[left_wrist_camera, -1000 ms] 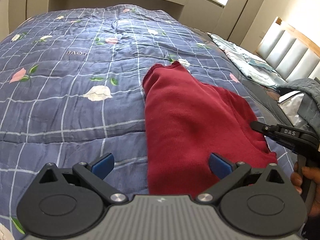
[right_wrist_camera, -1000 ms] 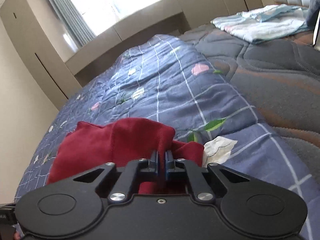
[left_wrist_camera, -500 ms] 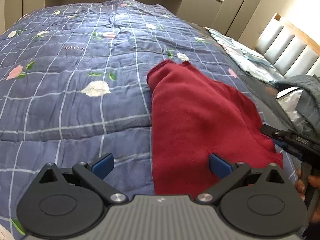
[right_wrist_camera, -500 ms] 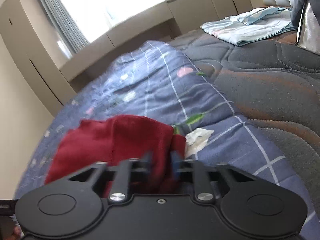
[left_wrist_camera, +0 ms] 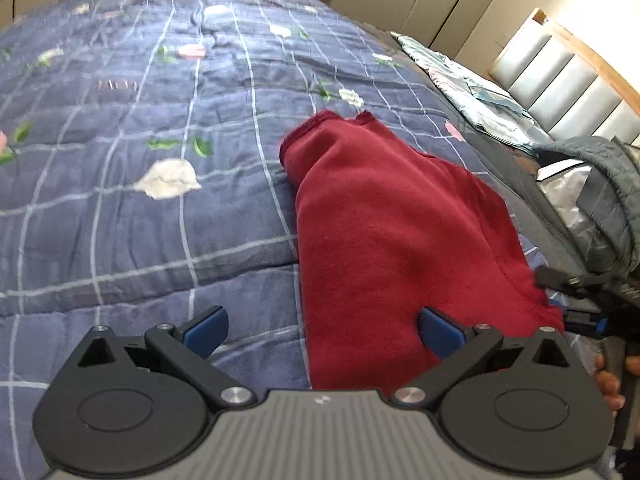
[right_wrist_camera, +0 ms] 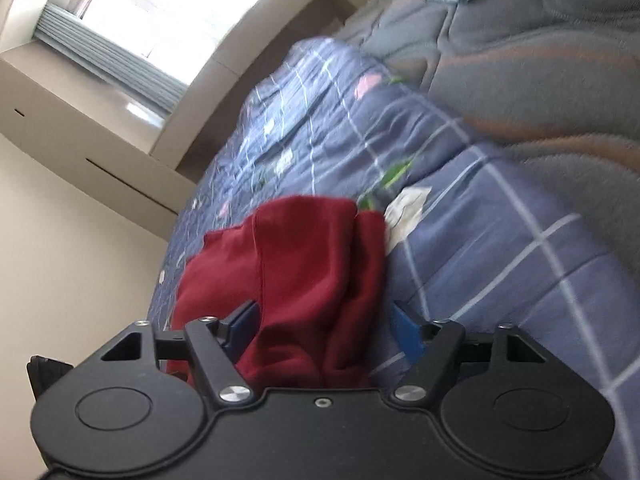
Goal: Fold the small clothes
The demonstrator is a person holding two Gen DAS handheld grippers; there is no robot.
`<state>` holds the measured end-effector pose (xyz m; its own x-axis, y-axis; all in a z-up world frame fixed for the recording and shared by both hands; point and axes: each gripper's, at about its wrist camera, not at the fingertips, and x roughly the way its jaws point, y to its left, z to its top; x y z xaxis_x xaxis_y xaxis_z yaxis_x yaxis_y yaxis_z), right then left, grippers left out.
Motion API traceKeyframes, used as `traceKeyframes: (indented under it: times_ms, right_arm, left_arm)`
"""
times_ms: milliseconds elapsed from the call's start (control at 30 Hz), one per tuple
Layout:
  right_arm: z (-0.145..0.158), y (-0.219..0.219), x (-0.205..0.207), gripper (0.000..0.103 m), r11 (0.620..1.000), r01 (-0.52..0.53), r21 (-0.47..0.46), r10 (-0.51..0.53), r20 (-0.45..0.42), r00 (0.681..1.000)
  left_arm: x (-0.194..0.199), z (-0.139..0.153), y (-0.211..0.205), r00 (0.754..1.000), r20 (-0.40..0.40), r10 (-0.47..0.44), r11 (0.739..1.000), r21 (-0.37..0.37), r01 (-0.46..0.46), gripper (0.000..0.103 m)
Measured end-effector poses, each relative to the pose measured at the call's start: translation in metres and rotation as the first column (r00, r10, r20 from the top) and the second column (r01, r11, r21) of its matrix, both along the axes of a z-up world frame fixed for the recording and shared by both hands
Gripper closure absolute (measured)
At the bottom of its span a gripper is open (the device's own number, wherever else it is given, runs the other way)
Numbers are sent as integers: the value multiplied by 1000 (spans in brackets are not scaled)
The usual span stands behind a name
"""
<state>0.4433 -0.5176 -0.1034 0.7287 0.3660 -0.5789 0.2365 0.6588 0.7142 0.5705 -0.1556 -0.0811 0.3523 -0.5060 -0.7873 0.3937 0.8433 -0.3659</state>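
Observation:
A dark red knit garment (left_wrist_camera: 396,240) lies folded lengthwise on the blue floral quilt (left_wrist_camera: 160,160). My left gripper (left_wrist_camera: 324,326) is open and empty, hovering over the garment's near end. My right gripper (right_wrist_camera: 326,326) is open, its jaws spread on either side of the garment's edge (right_wrist_camera: 312,272) without pinching it. The right gripper also shows in the left wrist view (left_wrist_camera: 576,292) at the garment's right corner, held by a hand.
A grey mattress cover (right_wrist_camera: 540,60) lies right of the quilt. Folded light blue cloth (left_wrist_camera: 476,96) sits near the padded headboard (left_wrist_camera: 568,80). A grey quilted jacket (left_wrist_camera: 612,208) and a silvery bag (left_wrist_camera: 568,192) lie at right.
My right gripper was shut on the red garment's edge and has now opened, letting it go, and tilted. My left gripper stayed open, shifting slightly over the garment.

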Motion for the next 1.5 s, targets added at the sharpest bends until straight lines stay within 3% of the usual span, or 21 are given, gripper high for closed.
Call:
traceKeyframes:
  times_ms: [100, 167, 267, 300, 533, 767, 1100, 1300, 1500]
  right_arm:
    - [-4, 4, 4, 62, 1000, 9, 6, -8, -27, 1000]
    - [-4, 6, 4, 67, 1000, 13, 3, -13, -25, 1000]
    - [-3, 5, 1, 83, 999, 32, 21, -31, -14, 999]
    - [-2, 5, 0, 85, 999, 37, 22, -37, -8, 999]
    - [16, 13, -6, 87, 998, 42, -36, -41, 29, 999]
    - [46, 22, -15, 88, 995, 19, -102, -13, 65, 998]
    - [90, 38, -36, 89, 987, -6, -162, 27, 125, 992]
    - [114, 60, -44, 89, 984, -30, -175, 59, 164, 985]
    - [130, 99, -44, 89, 980, -81, -183, 113, 170, 979]
  left_arm:
    - [7, -7, 5, 998, -63, 12, 999, -39, -14, 1]
    - [9, -9, 8, 997, -82, 4, 998, -66, -10, 10]
    - [7, -4, 7, 996, -85, -20, 995, -103, 11, 32]
    - [5, -1, 5, 996, -87, -31, 994, -108, 22, 46]
    - [-6, 28, -24, 999, -48, -10, 998, 58, 12, 64]
    - [-24, 57, -38, 1000, -4, 2, 991, 137, -1, 69]
    - [-60, 100, -34, 996, 90, -6, 987, 163, -9, 70]
    - [-76, 121, -18, 990, 139, 6, 985, 170, -30, 70]
    - [-87, 134, 23, 988, 144, 52, 984, 163, -75, 70]
